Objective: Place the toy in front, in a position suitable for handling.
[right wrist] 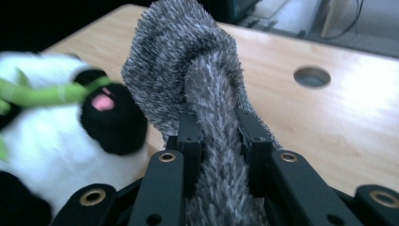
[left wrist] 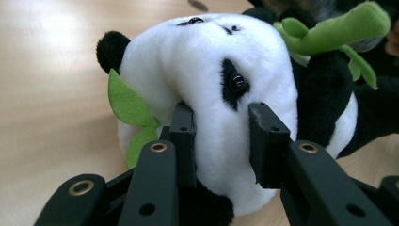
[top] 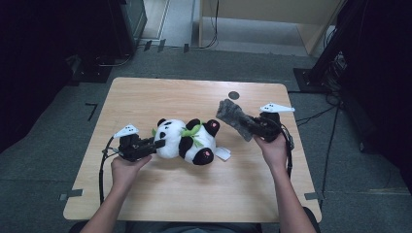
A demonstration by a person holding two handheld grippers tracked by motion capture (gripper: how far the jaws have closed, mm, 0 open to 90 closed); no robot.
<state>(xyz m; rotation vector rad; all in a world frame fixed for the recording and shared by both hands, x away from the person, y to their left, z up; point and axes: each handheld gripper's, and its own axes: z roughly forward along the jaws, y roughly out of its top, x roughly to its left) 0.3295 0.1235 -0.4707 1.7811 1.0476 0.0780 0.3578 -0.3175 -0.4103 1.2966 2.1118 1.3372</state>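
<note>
A black-and-white plush panda (top: pixel 189 141) with green leaves lies on its back on the wooden table (top: pixel 194 194), head to the left. My left gripper (top: pixel 158 144) is shut on the panda's head (left wrist: pixel 221 136), its pads pressing into the white fur below one eye. Held above the table at the right, my right gripper (top: pixel 248 127) is shut on a grey fuzzy cloth (top: pixel 234 118). In the right gripper view the grey cloth (right wrist: pixel 197 94) bunches up between the jaws, with the panda's black foot (right wrist: pixel 110 120) beside it.
A small round hole (top: pixel 233 95) sits in the table near its far edge. A white tag (top: pixel 223 153) sticks out from the panda's lower side. Dark equipment and cables stand on the floor around the table.
</note>
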